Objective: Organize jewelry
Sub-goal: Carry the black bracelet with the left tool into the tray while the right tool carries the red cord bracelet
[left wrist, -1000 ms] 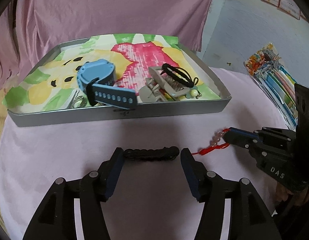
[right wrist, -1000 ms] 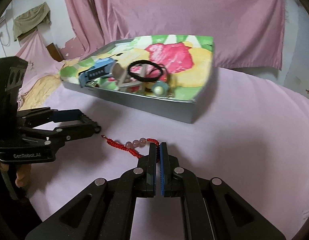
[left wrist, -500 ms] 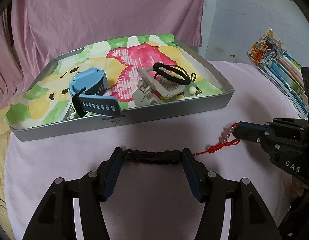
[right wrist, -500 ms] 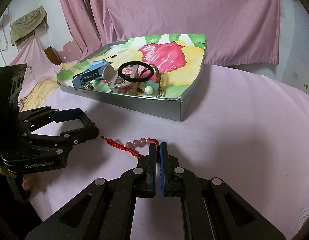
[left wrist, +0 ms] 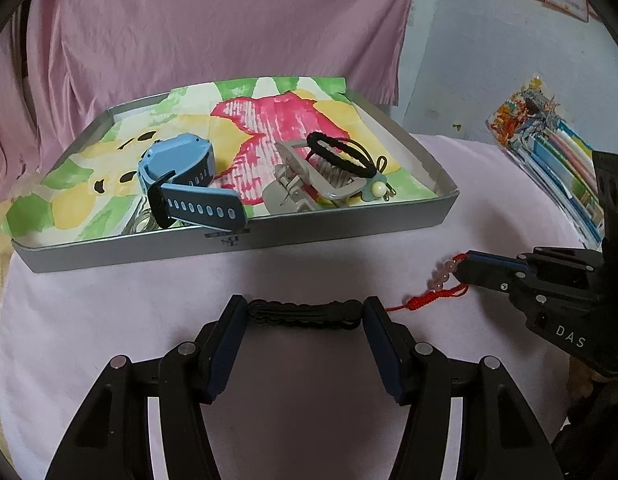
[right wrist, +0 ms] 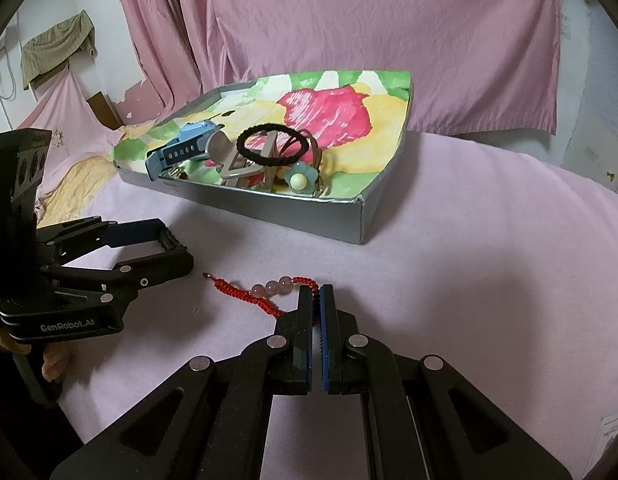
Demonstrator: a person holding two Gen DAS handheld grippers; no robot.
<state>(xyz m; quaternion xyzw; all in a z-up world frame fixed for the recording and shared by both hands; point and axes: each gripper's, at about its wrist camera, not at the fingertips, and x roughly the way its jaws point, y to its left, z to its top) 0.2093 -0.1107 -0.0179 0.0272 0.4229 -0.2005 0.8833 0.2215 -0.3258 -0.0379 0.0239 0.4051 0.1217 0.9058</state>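
Note:
My left gripper (left wrist: 303, 309) holds a black braided band (left wrist: 303, 312) lengthwise, one end against each fingertip, just above the pink cloth in front of the tray. The right wrist view shows that band (right wrist: 169, 240) end-on between the left gripper's fingers. My right gripper (right wrist: 315, 296) is shut on a red cord bracelet with pink beads (right wrist: 265, 292), whose tail trails left over the cloth. The left wrist view shows this bracelet (left wrist: 437, 284) hanging from the right gripper (left wrist: 467, 264). The grey metal tray (left wrist: 309, 236) lies beyond, lined with flowered paper.
In the tray lie a blue watch (left wrist: 181, 168), a grey claw clip (left wrist: 305, 188), a black hair tie (left wrist: 337, 152) and a pearl flower clip (left wrist: 377, 190). Colourful packets (left wrist: 549, 152) lie at the right. A pink curtain hangs behind. A hand (right wrist: 55, 364) grips the left handle.
The black band, which was off toward the left finger, now spans both left fingertips. The right gripper has carried the red bracelet to the right and a little up. Both views have pulled back from the tray.

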